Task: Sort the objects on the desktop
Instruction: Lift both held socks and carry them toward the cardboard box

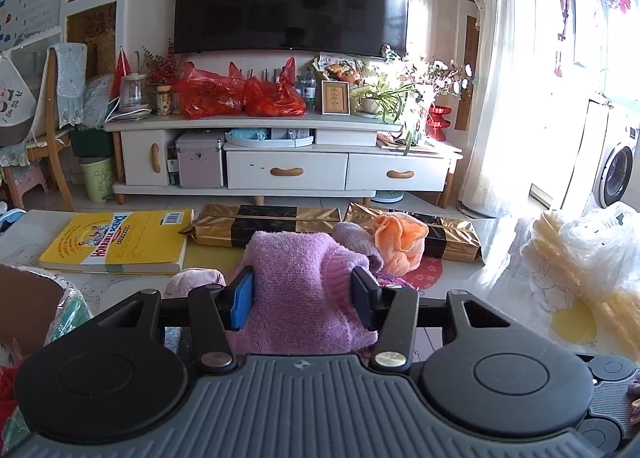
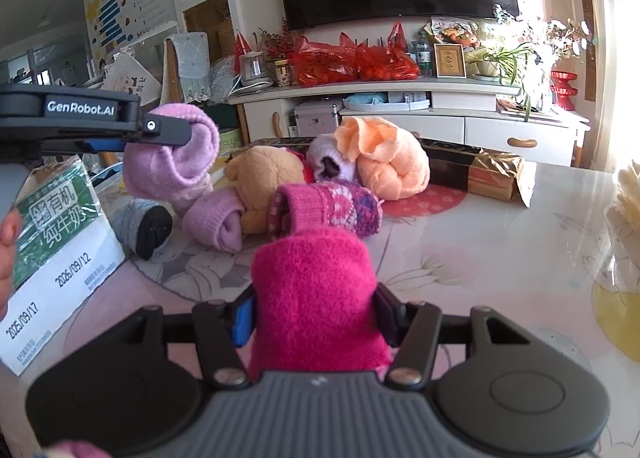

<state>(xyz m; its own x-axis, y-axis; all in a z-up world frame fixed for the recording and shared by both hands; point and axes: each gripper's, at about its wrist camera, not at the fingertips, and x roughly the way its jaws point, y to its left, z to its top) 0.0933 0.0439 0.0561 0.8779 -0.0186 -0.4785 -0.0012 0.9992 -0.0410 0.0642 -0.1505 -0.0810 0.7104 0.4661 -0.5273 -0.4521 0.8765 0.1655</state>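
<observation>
My left gripper (image 1: pixel 302 298) is shut on a rolled lilac sock (image 1: pixel 296 278) and holds it above the table; the right wrist view shows it from the side, with the lilac sock (image 2: pixel 176 153) in its fingers. My right gripper (image 2: pixel 314 318) is shut on a bright pink sock (image 2: pixel 316 294), raised over the table. On the table lies a pile of rolled socks: an orange one (image 2: pixel 384 157), a tan one (image 2: pixel 264 173), a pink patterned one (image 2: pixel 328 209), another lilac one (image 2: pixel 216 217), a white-purple one (image 2: pixel 328 161) and a grey one (image 2: pixel 140 225).
A green and white milk carton box (image 2: pixel 56 250) stands at the left. A yellow book (image 1: pixel 120 242) and two gold and black packages (image 1: pixel 264 223) lie at the table's far edge. Plastic bags (image 1: pixel 580 258) sit at the right. A TV cabinet (image 1: pixel 280 169) stands beyond.
</observation>
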